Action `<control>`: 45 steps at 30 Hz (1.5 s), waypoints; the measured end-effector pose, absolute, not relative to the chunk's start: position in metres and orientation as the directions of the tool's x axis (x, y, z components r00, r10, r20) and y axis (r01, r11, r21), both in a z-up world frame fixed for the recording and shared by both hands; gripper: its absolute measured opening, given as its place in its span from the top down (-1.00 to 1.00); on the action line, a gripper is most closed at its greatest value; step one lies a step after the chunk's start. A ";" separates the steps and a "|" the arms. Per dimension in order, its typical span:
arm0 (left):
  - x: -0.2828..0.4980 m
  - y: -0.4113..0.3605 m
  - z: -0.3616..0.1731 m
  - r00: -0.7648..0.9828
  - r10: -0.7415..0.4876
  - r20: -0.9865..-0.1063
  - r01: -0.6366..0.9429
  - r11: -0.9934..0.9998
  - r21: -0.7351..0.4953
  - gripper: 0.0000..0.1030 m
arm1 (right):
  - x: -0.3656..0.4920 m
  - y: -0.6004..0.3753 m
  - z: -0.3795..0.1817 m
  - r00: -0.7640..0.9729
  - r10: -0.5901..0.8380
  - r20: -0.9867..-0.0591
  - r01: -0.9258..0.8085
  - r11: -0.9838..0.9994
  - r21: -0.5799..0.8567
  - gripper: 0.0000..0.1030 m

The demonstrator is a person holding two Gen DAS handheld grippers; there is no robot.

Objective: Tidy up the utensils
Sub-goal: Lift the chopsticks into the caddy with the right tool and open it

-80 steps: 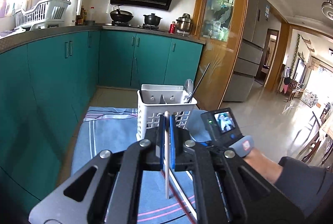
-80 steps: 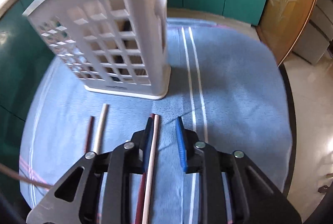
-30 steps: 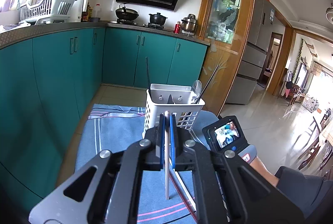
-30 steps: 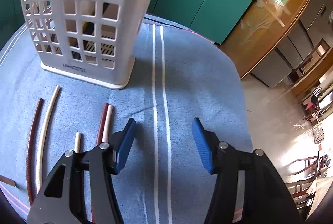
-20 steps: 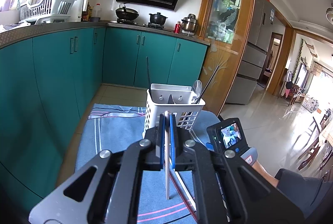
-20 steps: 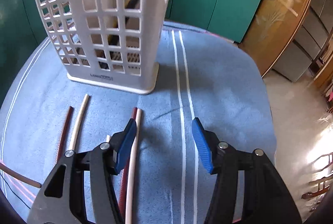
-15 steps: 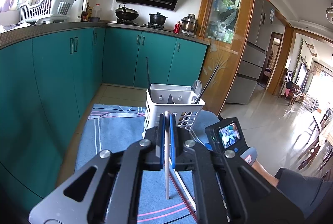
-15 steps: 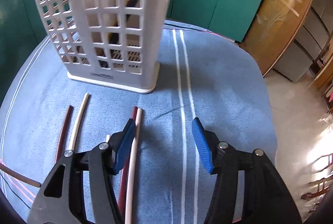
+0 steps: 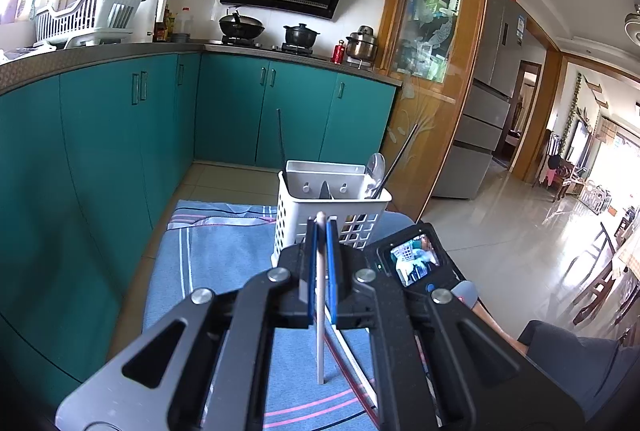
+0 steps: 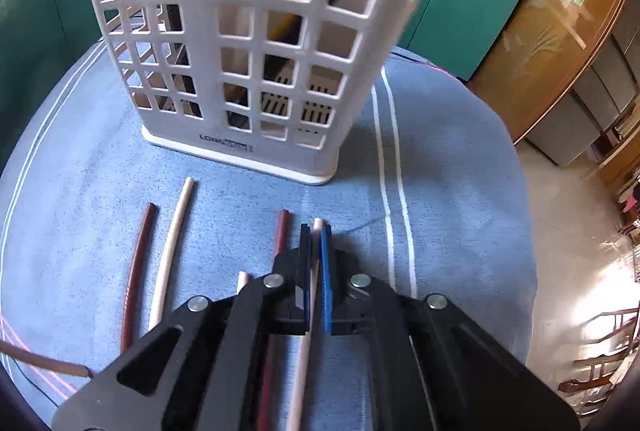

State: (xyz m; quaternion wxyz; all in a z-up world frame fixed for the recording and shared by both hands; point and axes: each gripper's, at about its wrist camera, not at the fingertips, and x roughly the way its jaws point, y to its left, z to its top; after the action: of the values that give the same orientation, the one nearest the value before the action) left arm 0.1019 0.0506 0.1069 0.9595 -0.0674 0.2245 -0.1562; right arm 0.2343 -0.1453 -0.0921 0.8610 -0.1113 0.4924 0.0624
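My left gripper [image 9: 320,227] is shut on a cream chopstick [image 9: 320,311], held upright above the blue cloth, in front of the white utensil basket [image 9: 316,207]. The basket holds a spoon, a knife and dark chopsticks. In the right wrist view my right gripper [image 10: 316,231] is shut on a cream chopstick [image 10: 302,359] lying on the cloth, just short of the basket [image 10: 240,31]. A dark red chopstick [image 10: 280,231] lies beside it on the left. Another red chopstick [image 10: 138,263] and a cream chopstick [image 10: 172,243] lie further left.
The blue striped cloth [image 10: 452,191] covers a small round table. Teal kitchen cabinets [image 9: 120,135] stand left and behind. A wooden glass-door cabinet [image 9: 432,71] is on the right. The floor drops off past the cloth's right edge.
My right gripper was open and has moved forward towards the basket and shut on the cream chopstick. The left gripper has stayed still with its chopstick.
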 end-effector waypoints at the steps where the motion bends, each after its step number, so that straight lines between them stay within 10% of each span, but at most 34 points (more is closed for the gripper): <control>1: 0.102 0.050 0.106 0.850 -0.331 -0.410 0.271 0.942 -0.199 0.91 | 0.234 -0.148 -0.090 0.504 0.014 -0.864 -0.209 0.972 -0.106 0.91; 30: 0.085 0.025 0.137 0.868 -0.229 -0.440 0.224 0.972 -0.066 0.92 | 0.071 -0.228 0.145 0.788 0.376 -0.487 -0.321 0.927 0.196 0.92; 45: 0.108 0.013 0.159 0.861 -0.232 -0.453 0.234 0.971 -0.053 0.92 | 0.097 -0.233 0.148 0.761 0.398 -0.512 -0.341 0.917 0.206 0.99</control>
State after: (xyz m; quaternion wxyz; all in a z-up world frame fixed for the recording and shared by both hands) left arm 0.1076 0.0132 0.1590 0.9646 0.0020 0.2346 -0.1209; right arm 0.0968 -0.2330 0.1477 0.9370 0.0504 0.2838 0.1974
